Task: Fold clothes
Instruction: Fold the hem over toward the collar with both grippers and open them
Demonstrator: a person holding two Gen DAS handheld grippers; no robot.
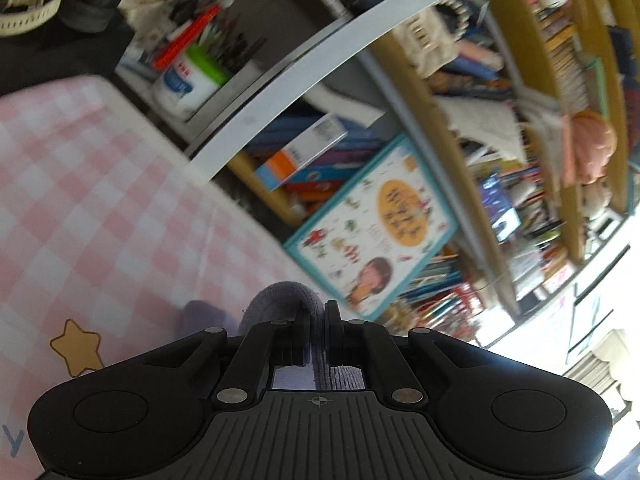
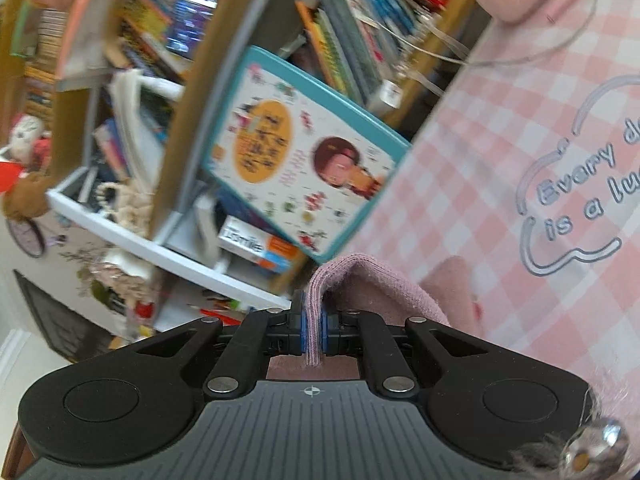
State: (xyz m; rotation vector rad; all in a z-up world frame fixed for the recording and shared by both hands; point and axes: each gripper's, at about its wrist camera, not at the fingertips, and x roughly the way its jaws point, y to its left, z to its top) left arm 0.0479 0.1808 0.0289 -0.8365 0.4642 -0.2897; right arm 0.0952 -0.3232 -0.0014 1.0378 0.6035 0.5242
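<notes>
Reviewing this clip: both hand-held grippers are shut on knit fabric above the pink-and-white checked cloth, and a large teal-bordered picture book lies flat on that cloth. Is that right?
Not quite. The teal-bordered picture book is not on the pink-and-white checked cloth; it leans against the bookshelf beyond the cloth's edge, as the right wrist view shows. The rest holds: the left hand-held gripper and right hand-held gripper each pinch knit fabric.

We are in a home, likely a child's room. The wooden bookshelf (image 1: 532, 128) is our landmark: crammed with picture books, a teal-edged children's book (image 1: 376, 228) leaning against it, soft toys (image 1: 592, 144) on its shelves, and a pink checked cloth (image 1: 88, 184) spread just before it.
</notes>
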